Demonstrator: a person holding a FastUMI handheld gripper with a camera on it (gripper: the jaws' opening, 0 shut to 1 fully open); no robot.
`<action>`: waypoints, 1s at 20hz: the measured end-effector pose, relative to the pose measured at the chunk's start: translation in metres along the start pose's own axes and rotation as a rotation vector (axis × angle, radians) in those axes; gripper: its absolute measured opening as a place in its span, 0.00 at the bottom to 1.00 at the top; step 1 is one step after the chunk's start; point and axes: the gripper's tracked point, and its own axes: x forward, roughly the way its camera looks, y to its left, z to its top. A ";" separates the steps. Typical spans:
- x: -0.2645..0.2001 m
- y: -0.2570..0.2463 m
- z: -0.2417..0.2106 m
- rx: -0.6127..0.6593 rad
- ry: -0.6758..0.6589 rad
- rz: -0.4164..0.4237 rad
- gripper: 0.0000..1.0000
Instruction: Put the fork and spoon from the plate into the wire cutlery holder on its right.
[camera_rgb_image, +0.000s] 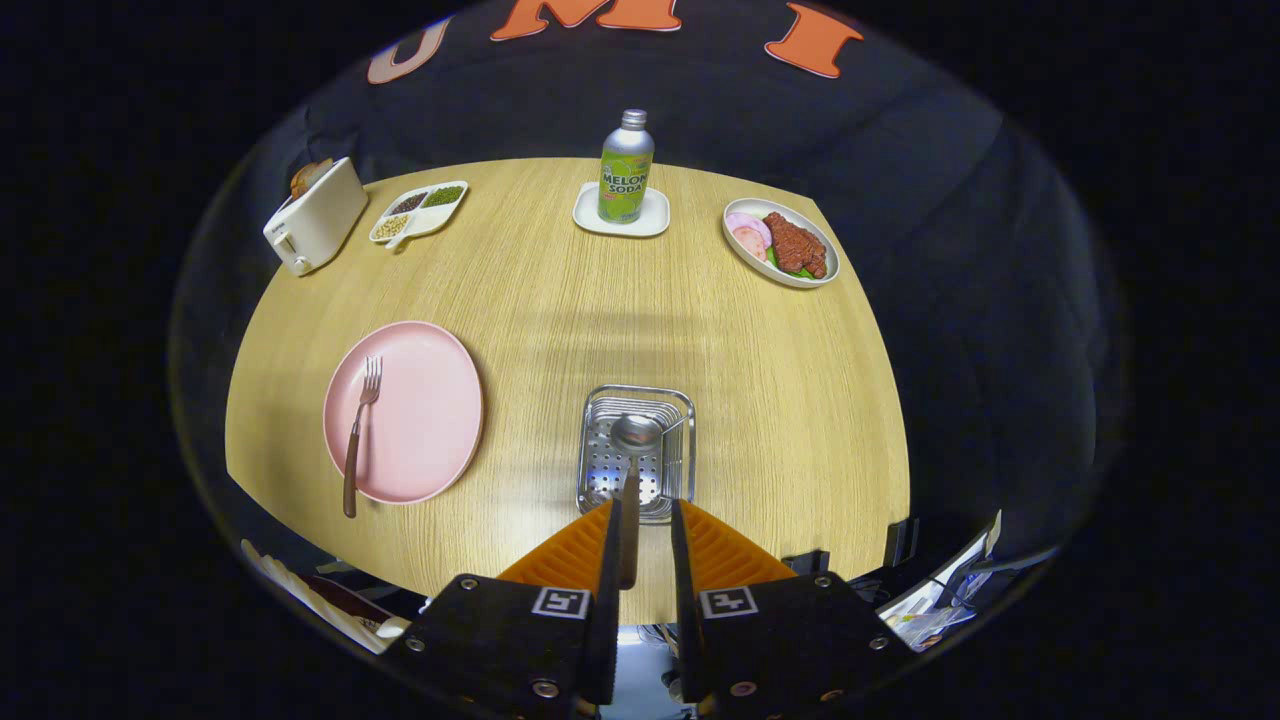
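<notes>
The spoon (634, 440) hangs bowl-first over the wire cutlery holder (637, 452), its handle running back between the gripper (640, 520) fingers. The handle lies against the left finger with a gap on the right, so I cannot tell whether it is truly clamped. The fork (360, 430) lies on the pink plate (420, 420) to the holder's left, its handle overhanging the rim. Beyond, well apart: a bottle (626, 170) (reading "MELON SODA") on a white coaster (621, 222), a plate of meat (781, 242), a divided dish of beans (419, 211) and a toaster (315, 216). The wooden table (560, 290) between is bare.
</notes>
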 end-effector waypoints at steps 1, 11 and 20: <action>-0.002 0.000 0.002 -0.002 -0.012 0.000 0.31; -0.024 0.029 0.042 -0.020 -0.196 0.020 0.98; -0.027 0.114 0.080 0.001 -0.403 0.150 0.99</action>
